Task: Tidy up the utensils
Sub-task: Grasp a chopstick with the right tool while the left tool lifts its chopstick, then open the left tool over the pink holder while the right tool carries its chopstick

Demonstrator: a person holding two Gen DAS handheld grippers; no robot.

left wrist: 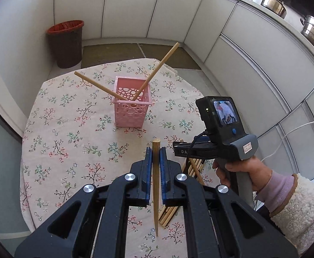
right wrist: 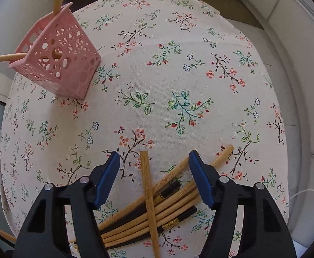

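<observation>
A pink perforated basket [left wrist: 132,107] stands on the floral tablecloth and holds two wooden chopsticks [left wrist: 159,68] that lean out left and right. It also shows in the right wrist view [right wrist: 60,58] at upper left. My left gripper [left wrist: 156,150] is shut on a wooden chopstick [left wrist: 156,182], held above the table in front of the basket. My right gripper [right wrist: 154,161] is open and hovers just above a pile of wooden and black chopsticks [right wrist: 172,202]. In the left wrist view the right gripper [left wrist: 178,148] sits to the right over that pile [left wrist: 194,167].
The round table [right wrist: 178,75] has a floral cloth. A dark bin with a red liner [left wrist: 67,43] stands on the floor behind it. White cabinets run along the right, with metal pots [left wrist: 274,3] on the counter. A white cable [left wrist: 294,133] hangs at right.
</observation>
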